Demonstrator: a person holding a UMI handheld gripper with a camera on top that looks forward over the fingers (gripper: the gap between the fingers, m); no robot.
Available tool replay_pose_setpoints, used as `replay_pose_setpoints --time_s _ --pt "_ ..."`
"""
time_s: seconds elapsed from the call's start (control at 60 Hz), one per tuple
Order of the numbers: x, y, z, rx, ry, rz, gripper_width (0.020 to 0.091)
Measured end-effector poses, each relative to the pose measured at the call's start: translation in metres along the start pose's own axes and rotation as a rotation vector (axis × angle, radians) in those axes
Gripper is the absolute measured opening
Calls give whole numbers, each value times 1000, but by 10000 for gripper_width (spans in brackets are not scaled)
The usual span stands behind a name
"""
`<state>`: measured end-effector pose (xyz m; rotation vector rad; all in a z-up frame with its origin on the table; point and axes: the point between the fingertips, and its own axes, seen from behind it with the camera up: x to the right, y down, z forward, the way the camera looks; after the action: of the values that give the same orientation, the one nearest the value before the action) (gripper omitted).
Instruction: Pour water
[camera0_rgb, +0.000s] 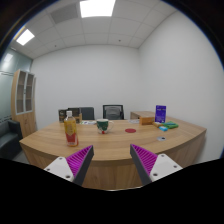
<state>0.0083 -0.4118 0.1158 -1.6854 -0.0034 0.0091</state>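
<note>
Your claw (111, 162) is released: its two fingers stand well apart with nothing between them, the purple pads (80, 158) on their inner faces turned toward each other. The fingers hang over the near edge of a long wooden counter (110, 140) in a meeting room.

Beyond the left finger, on the counter's left part, stands a clear bottle (70, 131) holding an amber-coloured liquid, with a red band near its top; what the label says cannot be read. Just to its right, ahead of the gap between your fingers, stands a white cup (102, 126) with a green top or rim, apart from the bottle. A small flat red thing (130, 130) lies on the counter further right; whether it is a lid or a coaster cannot be told.

Toward the counter's right end stands an upright purple box (160, 114), with an orange-brown thing (148, 120) just to its left and a flat green thing (170, 126) just to its right. You are well short of all of these.

Behind the counter stand two dark office chairs (113, 111) against the white wall. A cabinet (24, 95) with glass doors stands at the left wall, and lit ceiling panels (97, 8) shine overhead.
</note>
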Motion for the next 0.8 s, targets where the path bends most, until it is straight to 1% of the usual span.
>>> replay_pose_setpoints --time_s 0.083,0.15,0.25,0.333,0.35,0.367,0.383,0.4,0.55,0.65,0.8 --pt "-5 1 5 -6 -14 -4 825" --pt "-18 7 25 -13 -39 -9 828" --pt "-46 9 52 -1 -80 -10 826" --pt "-78 13 79 -4 -124 -1 826" --pt "-96 2 75 -17 -128 5 828" --pt "-103 2 80 -15 -135 7 827" --pt "-100 11 97 2 -147 2 827" --pt "-119 1 92 -10 -150 7 826" --pt "-190 0 152 -8 -210 -14 827" --pt "-216 3 195 -22 -206 -39 827" --pt "-225 5 243 -31 -143 -84 829"
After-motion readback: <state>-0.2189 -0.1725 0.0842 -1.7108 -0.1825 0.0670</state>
